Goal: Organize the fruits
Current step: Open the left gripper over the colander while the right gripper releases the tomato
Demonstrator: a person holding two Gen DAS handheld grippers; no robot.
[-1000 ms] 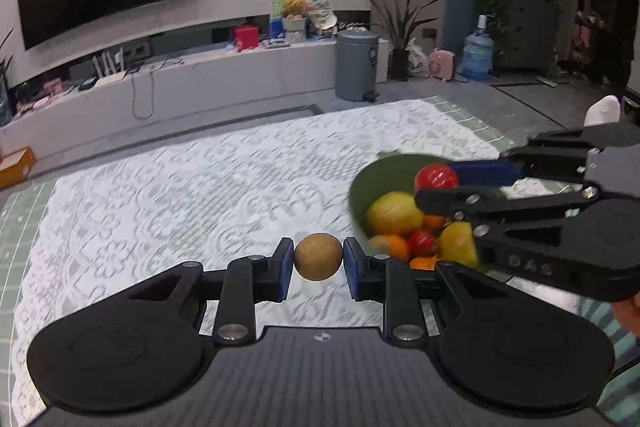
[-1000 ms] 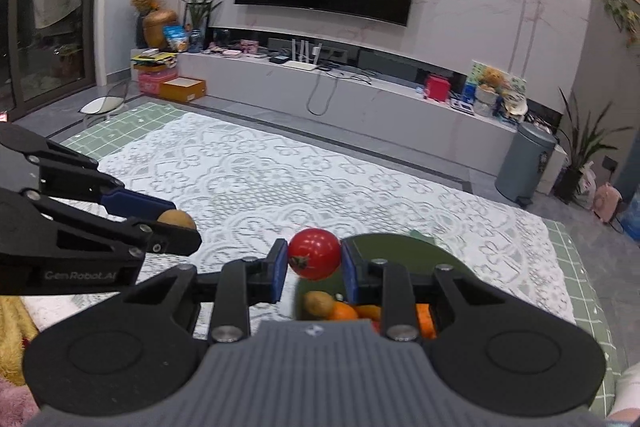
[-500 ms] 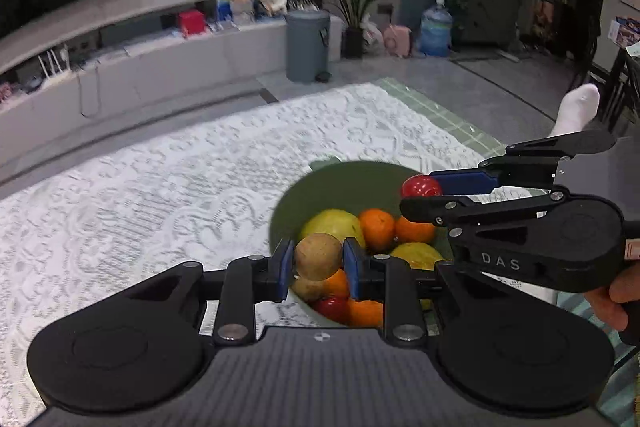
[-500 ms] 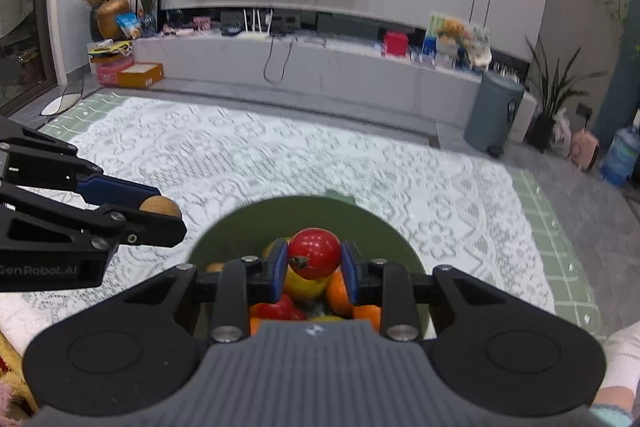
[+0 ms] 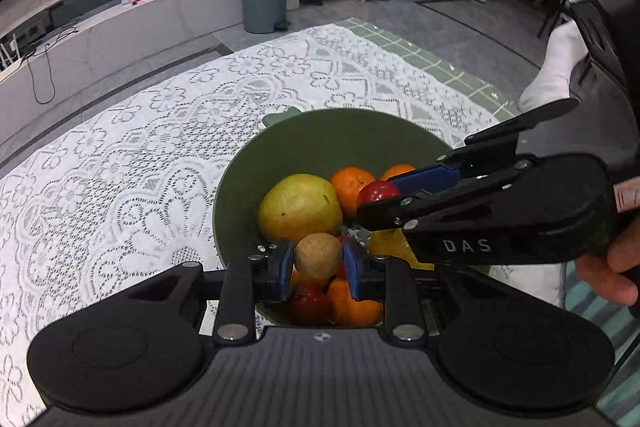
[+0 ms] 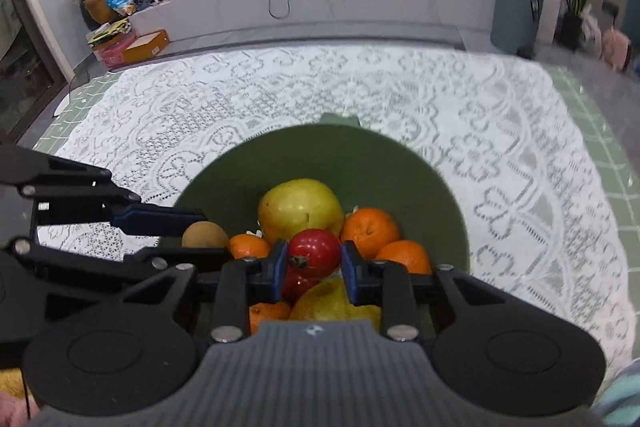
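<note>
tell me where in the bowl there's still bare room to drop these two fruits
Bare green shows only on the far inner wall of the bowl, behind the big yellow fruit. The near half is crowded with oranges. The left gripper holds the brown fruit, the right gripper the red fruit.

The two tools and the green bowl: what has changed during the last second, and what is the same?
Both tools moved in over the green bowl. The left tool keeps its brown fruit, the right tool its red fruit. Nothing was released; the fruits in the bowl lie unchanged.
</note>
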